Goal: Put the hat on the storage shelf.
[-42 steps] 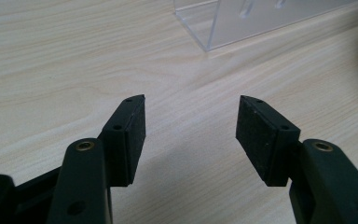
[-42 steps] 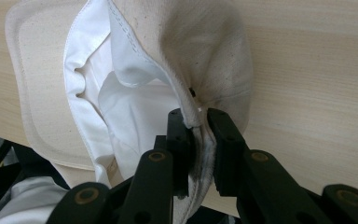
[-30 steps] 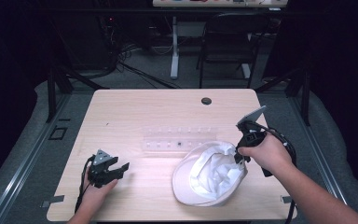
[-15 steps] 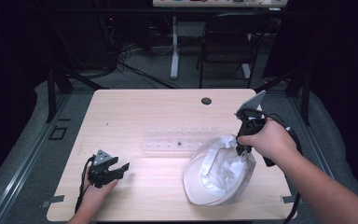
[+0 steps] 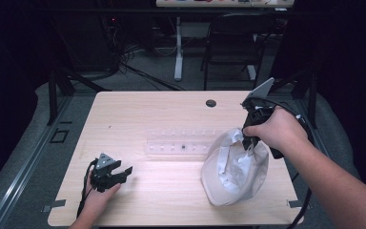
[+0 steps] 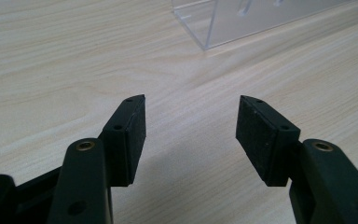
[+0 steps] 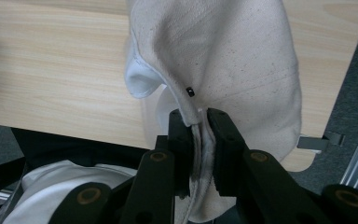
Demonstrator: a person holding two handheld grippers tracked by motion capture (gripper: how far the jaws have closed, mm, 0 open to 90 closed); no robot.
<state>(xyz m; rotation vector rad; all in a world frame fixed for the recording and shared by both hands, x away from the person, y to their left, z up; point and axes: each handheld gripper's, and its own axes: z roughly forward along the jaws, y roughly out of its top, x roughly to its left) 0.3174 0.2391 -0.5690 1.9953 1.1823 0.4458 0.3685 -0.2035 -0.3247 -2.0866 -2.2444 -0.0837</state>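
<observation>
A dark room with a chair and cables surrounds the wooden table [image 5: 171, 114]. From the high view, the right tool [image 5: 250, 136] has lifted the white cap [image 5: 233, 167] by its edge and carried it rightward toward the table's right edge; a clear rack [image 5: 181, 143] lies mid-table. The left tool [image 6: 191, 133] rests with jaws spread, empty. In the right gripper view, the jaws pinch the cap's rim, cloth hanging creased, inside showing.
</observation>
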